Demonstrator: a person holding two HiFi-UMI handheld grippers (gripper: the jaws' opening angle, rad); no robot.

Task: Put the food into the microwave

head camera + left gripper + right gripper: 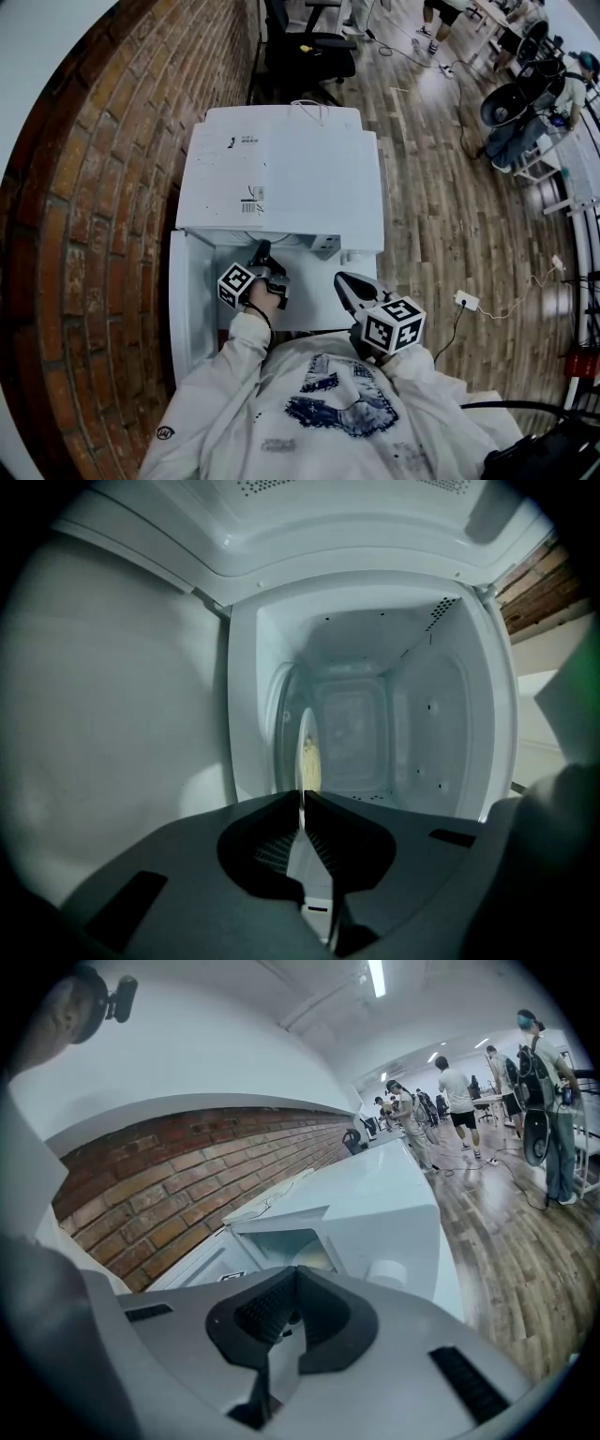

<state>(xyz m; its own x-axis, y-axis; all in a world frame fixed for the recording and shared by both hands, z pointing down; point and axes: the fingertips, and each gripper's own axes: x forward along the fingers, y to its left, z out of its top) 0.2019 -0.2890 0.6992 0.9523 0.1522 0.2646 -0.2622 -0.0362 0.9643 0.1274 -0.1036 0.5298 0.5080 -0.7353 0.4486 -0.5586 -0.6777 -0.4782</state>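
White all round: microwave point(281, 178) on table point(309, 314), hard against brick wall point(84, 234), door point(190, 309) swung wide to the left. Left gripper point(264, 251) reaching into the open front, marker cube toward the door.

Seen along its own jaws in the left gripper view: left gripper point(302, 801) all but closed, pads pinching the thin rim of a pale plate point(301, 733). Plate edge-on, running straight ahead into the cavity. Yellowish food point(310, 758) heaped on the plate, already inside the microwave point(422, 714), next to the glass turntable point(286, 714). Cannot tell whether the plate rests on the glass or hangs just clear of it.

Right gripper point(343, 279) outside, in front of the microwave's right half, apart from it. In the right gripper view, right gripper point(296, 1271) closed tip to tip, nothing between the pads, pointing toward the open cavity.

Beyond: wooden floor point(441, 216), black chair point(305, 47) behind the microwave, people point(469, 1091) standing far down the room.
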